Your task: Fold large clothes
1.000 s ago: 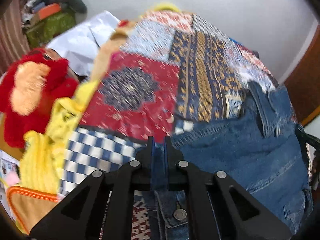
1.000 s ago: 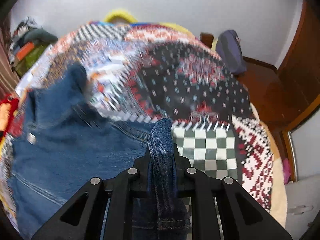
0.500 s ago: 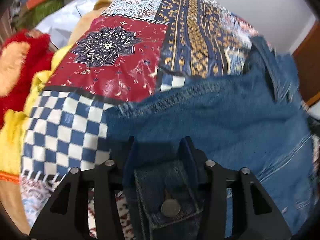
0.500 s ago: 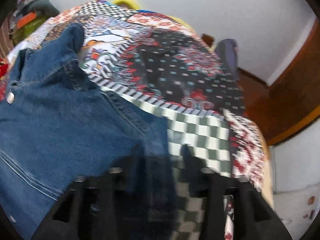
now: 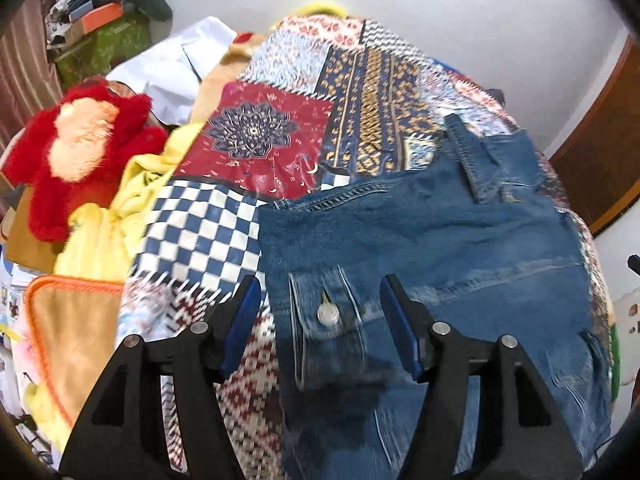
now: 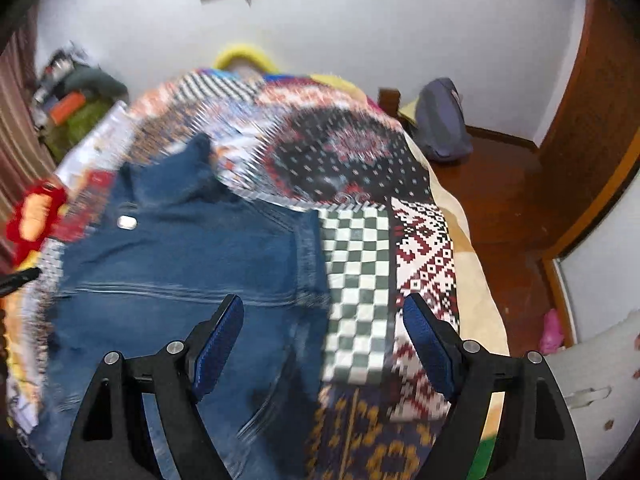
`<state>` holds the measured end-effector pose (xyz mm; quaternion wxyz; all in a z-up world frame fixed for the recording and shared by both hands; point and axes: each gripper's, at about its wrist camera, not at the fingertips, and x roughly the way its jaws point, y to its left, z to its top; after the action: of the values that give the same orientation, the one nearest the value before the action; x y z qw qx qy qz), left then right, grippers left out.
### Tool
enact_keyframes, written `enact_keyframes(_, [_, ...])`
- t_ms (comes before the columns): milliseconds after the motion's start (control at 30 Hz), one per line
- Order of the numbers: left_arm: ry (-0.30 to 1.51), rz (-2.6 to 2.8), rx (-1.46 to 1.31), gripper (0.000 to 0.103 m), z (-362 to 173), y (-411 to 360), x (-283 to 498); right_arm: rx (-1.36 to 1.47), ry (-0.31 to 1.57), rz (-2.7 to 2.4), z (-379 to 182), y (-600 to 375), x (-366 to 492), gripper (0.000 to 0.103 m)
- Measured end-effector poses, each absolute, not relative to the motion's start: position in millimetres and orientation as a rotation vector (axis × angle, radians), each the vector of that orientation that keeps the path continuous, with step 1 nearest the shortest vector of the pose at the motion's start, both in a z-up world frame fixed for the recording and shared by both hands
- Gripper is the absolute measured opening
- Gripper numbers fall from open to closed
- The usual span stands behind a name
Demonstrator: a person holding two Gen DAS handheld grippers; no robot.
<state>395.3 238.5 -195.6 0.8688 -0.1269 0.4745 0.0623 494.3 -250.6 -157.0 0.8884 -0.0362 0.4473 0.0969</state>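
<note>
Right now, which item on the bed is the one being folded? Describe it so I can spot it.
Find the patchwork bedspread covering the bed. On its near half lies a blue denim jacket, spread flat, a buttoned cuff nearest the left gripper. It is the only plain blue, unpatterned fabric there.

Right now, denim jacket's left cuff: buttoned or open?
Buttoned. In the left wrist view a metal button sits fastened on the cuff of the denim jacket, which lies between the opening left gripper fingers, pads clear of it.

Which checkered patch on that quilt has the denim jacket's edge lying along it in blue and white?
The blue-and-white checkered patch, left of the denim jacket. The other checkered patch is green and white, on the jacket's opposite side.
</note>
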Motion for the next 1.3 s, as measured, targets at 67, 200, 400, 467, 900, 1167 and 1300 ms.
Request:
enact_keyframes(67, [0.964,0.133,-0.258,0.062,-178.3,234.9,374.4,-0.061,0.915,0.209,-143.5,-251.3,478.3,0.084])
enact_keyframes(200, [0.918,0.111,-0.250,0.069,-155.4,226.6,342.5,-0.023,0.871,0.247,-118.4,-252.3,440.9,0.086])
enact_keyframes(400, [0.900,0.050,-0.282,0.082,-152.9,210.7,288.3,0.045,0.856,0.290,-109.1,-256.0,387.8,0.089])
enact_keyframes(467, [0.921,0.051,-0.279,0.082,-161.1,206.4,274.9,0.046,0.865,0.295,-114.3,-256.6,372.4,0.089])
enact_keyframes(900, [1.074,0.053,-0.407,0.082,-228.1,192.1,202.2,0.049,1.032,0.274,-184.6,-270.1,297.3,0.089])
enact_keyframes(1167, [1.121,0.059,-0.553,0.082,-256.2,192.3,174.1,0.153,1.115,0.265,-220.7,-286.0,269.7,0.089])
enact_keyframes(1300, [1.123,0.059,-0.595,0.082,-265.8,188.8,164.7,0.196,1.107,0.270,-226.2,-290.7,258.3,0.089])
